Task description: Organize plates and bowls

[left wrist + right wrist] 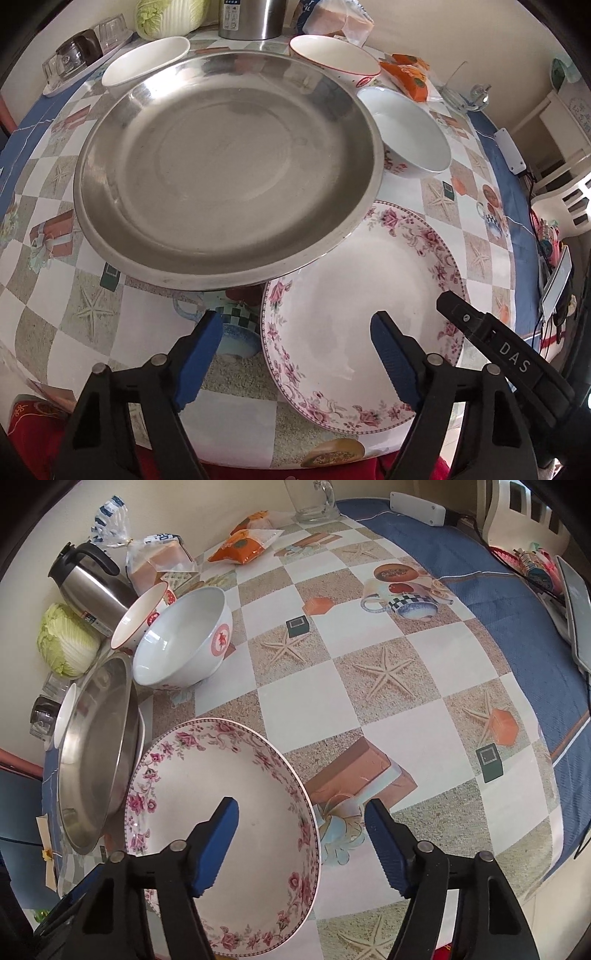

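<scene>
A white plate with a pink flower rim (354,306) lies at the near edge of the table, its far edge tucked under a large steel plate (229,166). My left gripper (297,350) is open astride the plate's left rim, one pad outside and one over the inside. My right gripper (303,834) is open astride the flower plate's (236,805) right rim, with gaps on both sides. Behind stand a white bowl with a red emblem (181,642), a red-rimmed bowl (142,616) and a small white bowl (147,62).
A steel jug (88,587), a cabbage (66,646), bagged bread (159,561) and orange snack packets (243,546) crowd the back by the wall. A glass mug (314,498) and a white power strip (417,502) sit at the far right. A tray of glasses (81,51) is back left.
</scene>
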`<action>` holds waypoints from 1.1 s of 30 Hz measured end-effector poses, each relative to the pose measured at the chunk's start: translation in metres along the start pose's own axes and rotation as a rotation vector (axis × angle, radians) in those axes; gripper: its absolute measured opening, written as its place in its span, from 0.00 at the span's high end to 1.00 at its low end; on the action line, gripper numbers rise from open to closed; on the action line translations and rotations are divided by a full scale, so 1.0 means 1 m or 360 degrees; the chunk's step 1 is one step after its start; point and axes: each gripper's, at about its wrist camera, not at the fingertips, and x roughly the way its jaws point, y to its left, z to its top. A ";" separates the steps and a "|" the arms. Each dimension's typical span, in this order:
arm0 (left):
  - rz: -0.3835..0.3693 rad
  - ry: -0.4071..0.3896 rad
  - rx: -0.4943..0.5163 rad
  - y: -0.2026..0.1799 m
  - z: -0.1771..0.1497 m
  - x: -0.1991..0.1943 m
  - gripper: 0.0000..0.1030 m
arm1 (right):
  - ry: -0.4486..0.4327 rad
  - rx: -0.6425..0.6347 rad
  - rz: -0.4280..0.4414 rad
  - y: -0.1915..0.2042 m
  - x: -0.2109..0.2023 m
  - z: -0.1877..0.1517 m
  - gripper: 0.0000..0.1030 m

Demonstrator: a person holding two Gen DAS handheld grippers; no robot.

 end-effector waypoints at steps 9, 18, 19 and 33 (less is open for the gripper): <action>0.0037 0.0069 -0.0062 0.007 0.005 0.017 0.37 | 0.0040 0.0005 0.0002 0.002 0.012 0.000 0.45; 0.0045 0.0106 -0.0104 0.015 0.005 0.029 0.67 | 0.0036 -0.0012 -0.0006 0.006 0.020 0.001 0.76; 0.0041 0.0099 -0.0099 0.015 0.006 0.028 0.70 | 0.0034 -0.0012 -0.0014 0.008 0.021 0.001 0.78; -0.0176 0.0176 0.0020 -0.015 -0.002 0.035 0.80 | -0.0012 0.0131 -0.0065 -0.019 0.012 -0.001 0.82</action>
